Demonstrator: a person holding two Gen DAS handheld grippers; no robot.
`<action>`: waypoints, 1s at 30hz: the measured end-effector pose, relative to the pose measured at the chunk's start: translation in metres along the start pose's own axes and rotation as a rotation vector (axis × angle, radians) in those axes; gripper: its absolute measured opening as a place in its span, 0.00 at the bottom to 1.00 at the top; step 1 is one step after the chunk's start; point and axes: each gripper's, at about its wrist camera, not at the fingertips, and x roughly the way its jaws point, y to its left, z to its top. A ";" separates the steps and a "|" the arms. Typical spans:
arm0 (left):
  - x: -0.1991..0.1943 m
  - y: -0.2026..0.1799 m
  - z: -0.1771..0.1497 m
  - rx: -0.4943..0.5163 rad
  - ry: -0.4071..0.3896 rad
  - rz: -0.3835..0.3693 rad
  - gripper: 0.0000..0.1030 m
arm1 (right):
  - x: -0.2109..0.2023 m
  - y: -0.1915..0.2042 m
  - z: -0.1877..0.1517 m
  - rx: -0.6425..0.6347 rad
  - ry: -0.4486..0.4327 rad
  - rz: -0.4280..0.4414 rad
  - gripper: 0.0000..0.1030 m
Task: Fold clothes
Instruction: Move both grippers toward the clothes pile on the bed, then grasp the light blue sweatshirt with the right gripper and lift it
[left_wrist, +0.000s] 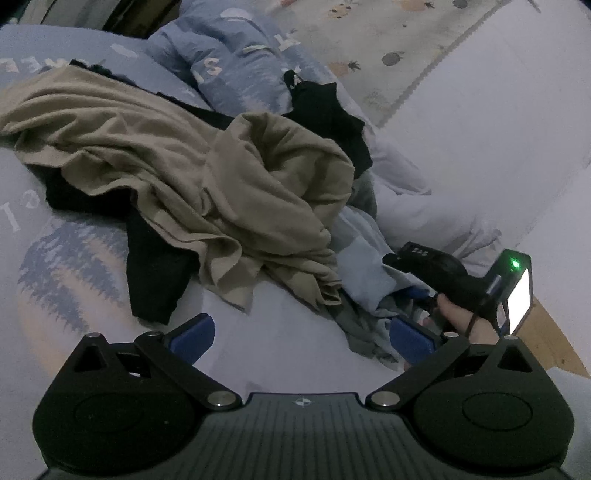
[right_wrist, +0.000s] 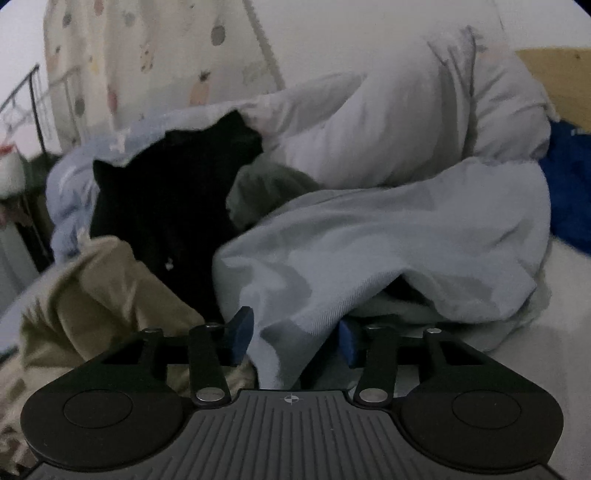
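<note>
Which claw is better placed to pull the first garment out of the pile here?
Probably right. The right claw already has the light blue garment between its fingers, while the left claw hangs open over bare bedsheet, short of the beige garment.

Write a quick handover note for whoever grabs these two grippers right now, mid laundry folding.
Left gripper: open, empty, over bare sheet.
Right gripper: fingers astride a fold of the light blue garment; grip unconfirmed.
Pile on the bed: tan garment crumpled on top, black clothes beneath, grey piece by the light blue one.
Done: nothing folded.
Left: separate, flatten and fold each piece.
</note>
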 end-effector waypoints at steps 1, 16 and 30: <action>0.000 0.003 0.001 -0.006 0.003 -0.003 1.00 | 0.002 -0.002 0.000 0.006 0.002 0.010 0.49; -0.008 -0.036 -0.035 0.030 0.054 -0.005 1.00 | 0.067 -0.023 0.004 0.106 0.075 0.006 0.59; -0.006 -0.064 -0.054 0.055 0.062 0.009 1.00 | 0.026 -0.018 0.027 0.102 -0.015 0.096 0.18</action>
